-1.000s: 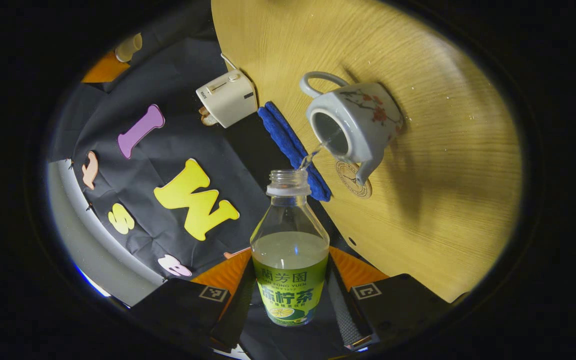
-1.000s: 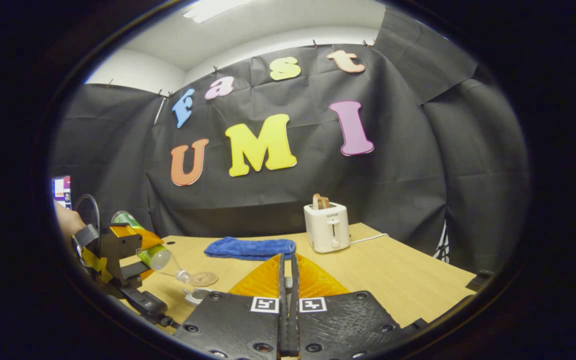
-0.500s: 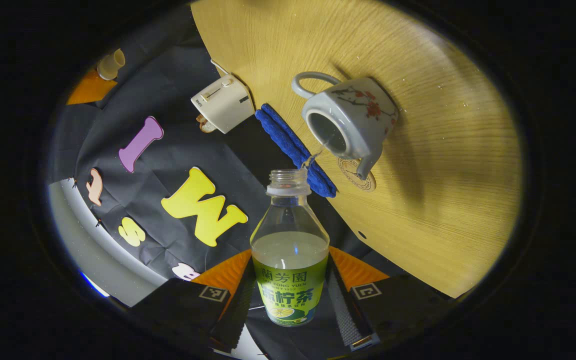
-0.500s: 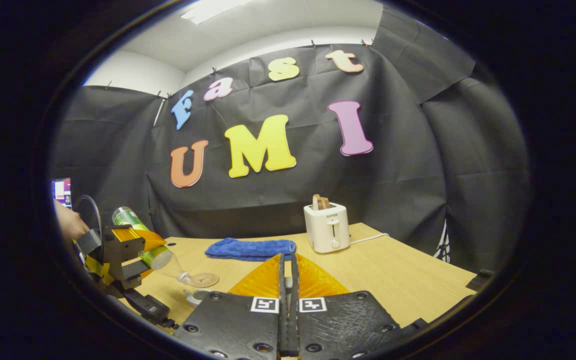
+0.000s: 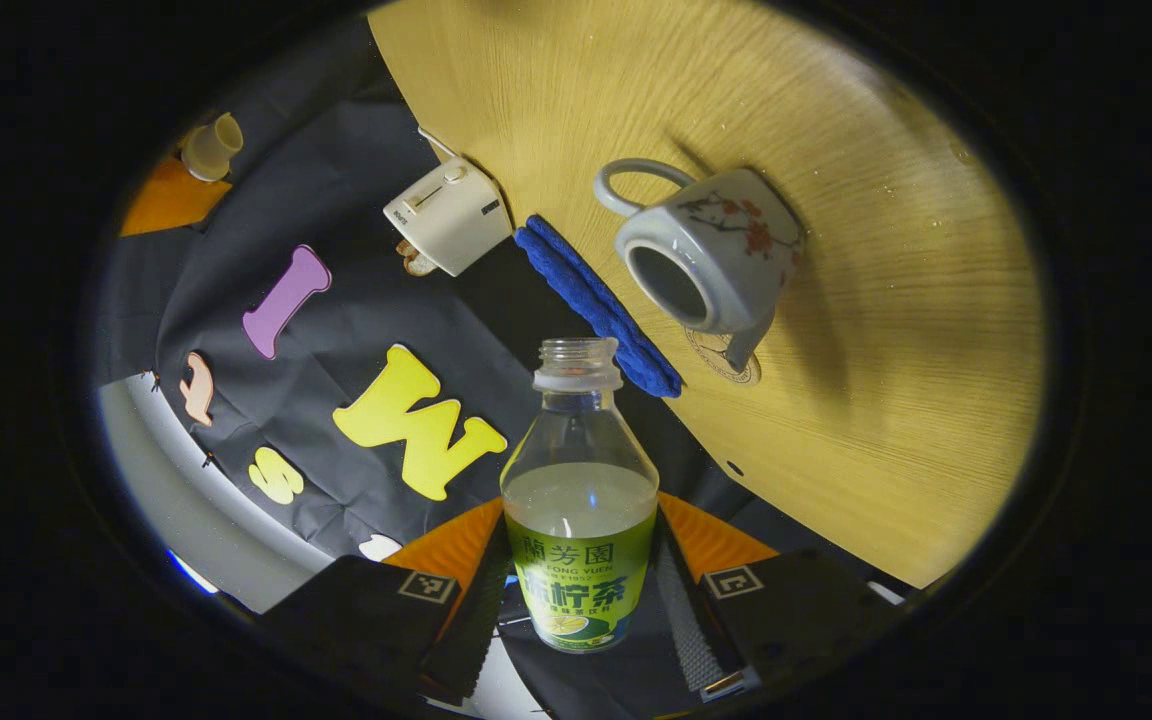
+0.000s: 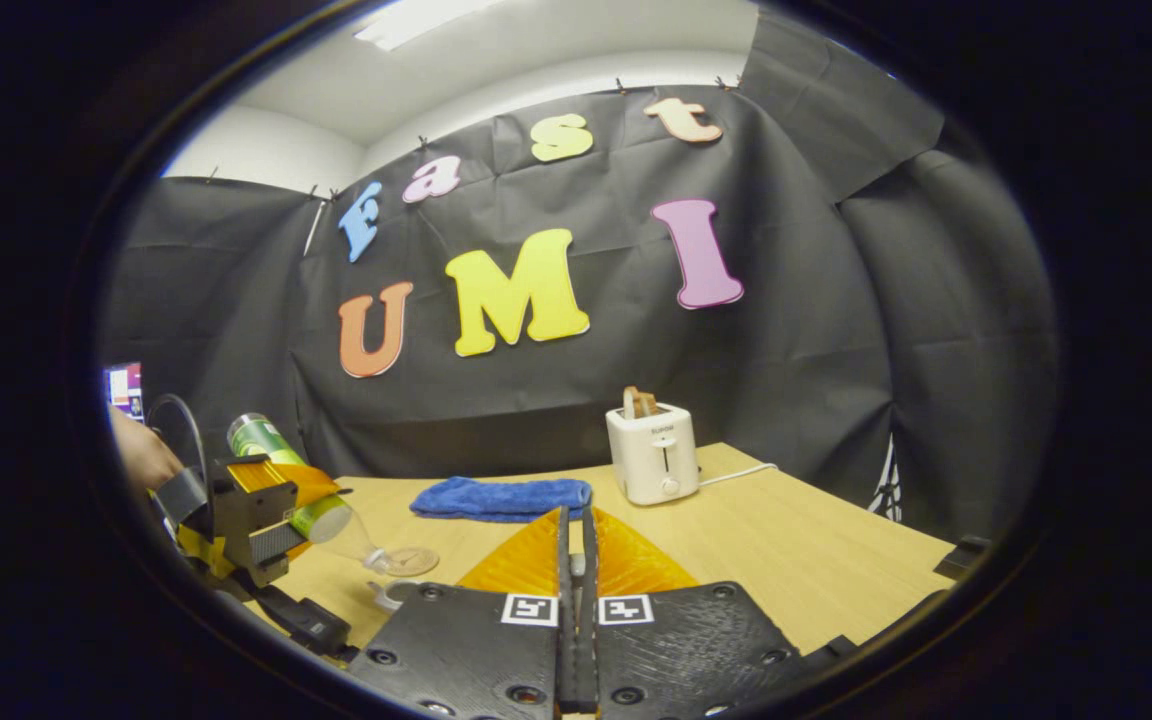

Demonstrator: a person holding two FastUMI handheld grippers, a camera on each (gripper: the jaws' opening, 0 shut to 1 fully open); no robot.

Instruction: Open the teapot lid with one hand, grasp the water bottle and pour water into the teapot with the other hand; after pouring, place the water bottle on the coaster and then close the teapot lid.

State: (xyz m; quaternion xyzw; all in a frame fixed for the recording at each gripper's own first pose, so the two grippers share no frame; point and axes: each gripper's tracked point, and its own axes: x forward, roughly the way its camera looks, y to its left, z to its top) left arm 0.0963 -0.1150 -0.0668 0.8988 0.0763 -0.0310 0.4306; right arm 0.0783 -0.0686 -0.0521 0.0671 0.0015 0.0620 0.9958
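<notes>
My left gripper (image 5: 579, 600) is shut on a clear water bottle (image 5: 579, 500) with a green label, about half full and uncapped. The bottle is tipped, its mouth pointing toward the white flowered teapot (image 5: 726, 250), whose top stands open. No water runs from the mouth. A round coaster (image 5: 736, 365) lies by the spout, partly hidden. In the right gripper view my right gripper (image 6: 576, 570) is shut, raised above the table. From the left gripper view a cream teapot lid (image 5: 211, 145) shows held in it. The tilted bottle (image 6: 321, 515) and teapot rim (image 6: 391, 592) sit at lower left.
A blue towel (image 5: 601, 305) lies folded behind the teapot, and a white toaster (image 5: 448, 212) holding toast stands beyond it on the wooden table (image 5: 886, 350). A hand (image 6: 141, 455) holds the left gripper at the table's left side. Bare tabletop (image 6: 816, 550) stretches to the right.
The thin stream from the bottle mouth into the teapot has stopped. The bottle has drawn back a little from the teapot opening. My right gripper has barely moved.
</notes>
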